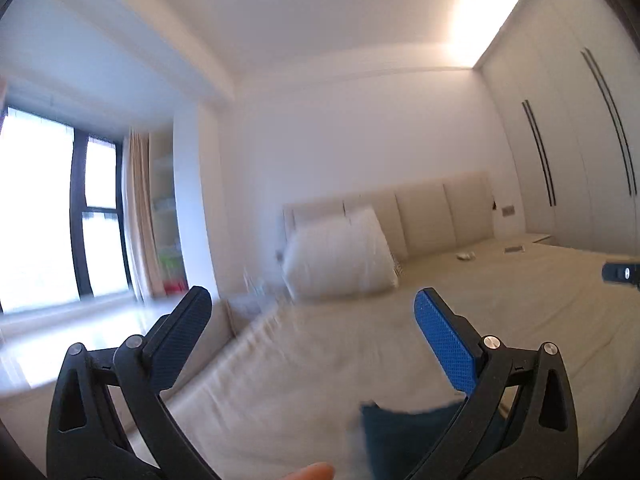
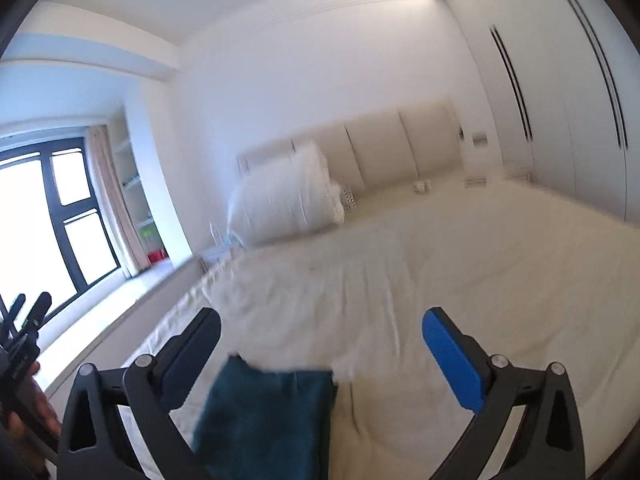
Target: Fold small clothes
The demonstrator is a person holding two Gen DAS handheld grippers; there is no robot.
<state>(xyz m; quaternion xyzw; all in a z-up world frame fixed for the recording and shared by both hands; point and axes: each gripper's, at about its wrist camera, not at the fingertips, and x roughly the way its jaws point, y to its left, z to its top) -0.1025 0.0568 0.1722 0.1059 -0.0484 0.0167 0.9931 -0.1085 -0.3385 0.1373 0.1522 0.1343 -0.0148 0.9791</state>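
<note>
Left tool (image 1: 312,308), right tool (image 2: 320,328) agape

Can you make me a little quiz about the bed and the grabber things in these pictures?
1. True or false: the teal cloth lies on the bed.
2. What is the right gripper doing? A) squeezing the cloth B) open, holding nothing C) holding the pillow
3. Fill in: the white pillow leans near the padded ____.

Key
1. True. It sits on the cream sheet, close to the camera.
2. B. Its fingers are spread wide with the cloth below them. The left gripper is open too.
3. Headboard.
</note>
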